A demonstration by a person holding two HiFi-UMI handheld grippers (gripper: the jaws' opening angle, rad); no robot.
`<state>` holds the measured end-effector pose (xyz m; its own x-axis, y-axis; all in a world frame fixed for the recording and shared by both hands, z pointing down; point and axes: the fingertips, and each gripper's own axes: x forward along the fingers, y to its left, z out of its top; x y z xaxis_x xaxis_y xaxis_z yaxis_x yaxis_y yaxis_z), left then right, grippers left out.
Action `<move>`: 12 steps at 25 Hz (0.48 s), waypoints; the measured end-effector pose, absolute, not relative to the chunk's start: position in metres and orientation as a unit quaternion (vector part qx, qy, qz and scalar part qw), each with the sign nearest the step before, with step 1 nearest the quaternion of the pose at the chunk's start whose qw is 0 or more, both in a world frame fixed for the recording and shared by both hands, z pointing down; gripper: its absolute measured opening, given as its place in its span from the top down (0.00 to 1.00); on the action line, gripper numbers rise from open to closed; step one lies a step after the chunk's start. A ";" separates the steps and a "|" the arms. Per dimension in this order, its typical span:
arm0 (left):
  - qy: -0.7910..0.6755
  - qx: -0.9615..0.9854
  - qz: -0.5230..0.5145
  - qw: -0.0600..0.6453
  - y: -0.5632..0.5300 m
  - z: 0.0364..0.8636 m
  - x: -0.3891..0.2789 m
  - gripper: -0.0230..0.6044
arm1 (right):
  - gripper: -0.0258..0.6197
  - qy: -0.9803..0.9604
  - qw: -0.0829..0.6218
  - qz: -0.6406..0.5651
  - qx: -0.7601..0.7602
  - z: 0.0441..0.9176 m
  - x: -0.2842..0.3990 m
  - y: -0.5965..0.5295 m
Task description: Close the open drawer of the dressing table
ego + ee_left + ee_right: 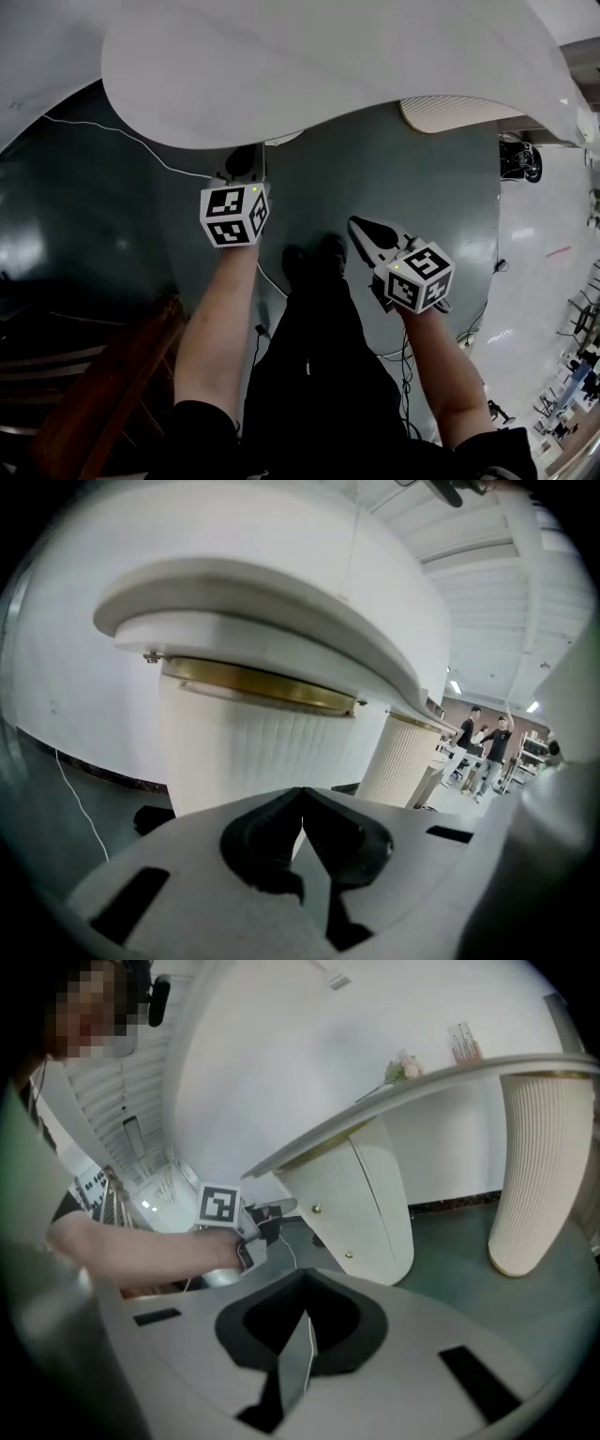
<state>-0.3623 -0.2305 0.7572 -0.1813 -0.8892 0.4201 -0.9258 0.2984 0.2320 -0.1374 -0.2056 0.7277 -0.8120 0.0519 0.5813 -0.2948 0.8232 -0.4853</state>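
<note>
Left hand-held gripper, jaws pressed together, empty; right hand-held gripper likewise closed, hanging farther back. Dead ahead of the left, mid-frame, stands the fluted drawer front, under the dressing table's top. The left looks nearer for the push.

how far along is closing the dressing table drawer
Done, it seems: the right gripper view shows the drawer fronts flush on the dressing table, none sticking out. In hand: nothing; left gripper and right gripper have fingers together, empty. Left: perhaps only a check push.
</note>
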 end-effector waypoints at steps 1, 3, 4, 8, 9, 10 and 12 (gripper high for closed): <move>-0.766 0.590 0.033 0.254 -0.219 0.750 -0.356 0.95 | 0.95 -0.908 0.298 0.286 0.067 0.714 -0.138 -0.203; -0.761 0.589 0.018 0.271 -0.194 0.731 -0.342 0.95 | 0.95 -0.911 0.295 0.279 0.068 0.686 -0.138 -0.194; -0.758 0.590 0.010 0.277 -0.183 0.718 -0.333 0.95 | 0.95 -0.912 0.294 0.277 0.068 0.671 -0.136 -0.190; -0.750 0.599 -0.013 0.281 -0.165 0.648 -0.307 0.95 | 0.95 -0.918 0.288 0.264 0.069 0.607 -0.128 -0.196; -0.747 0.604 -0.009 0.277 -0.164 0.628 -0.303 0.95 | 0.95 -0.919 0.288 0.259 0.070 0.590 -0.125 -0.200; -0.746 0.610 0.001 0.266 -0.164 0.608 -0.301 0.95 | 0.95 -0.921 0.287 0.254 0.072 0.575 -0.125 -0.205; -0.747 0.623 0.027 0.231 -0.167 0.572 -0.304 0.95 | 0.95 -0.925 0.284 0.242 0.076 0.552 -0.125 -0.215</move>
<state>-0.3041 -0.1671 0.5723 -0.1177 -0.9176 0.3796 -0.9429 0.2232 0.2471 -0.1252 -0.2149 0.5516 -0.8273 -0.0031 0.5618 -0.2781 0.8711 -0.4048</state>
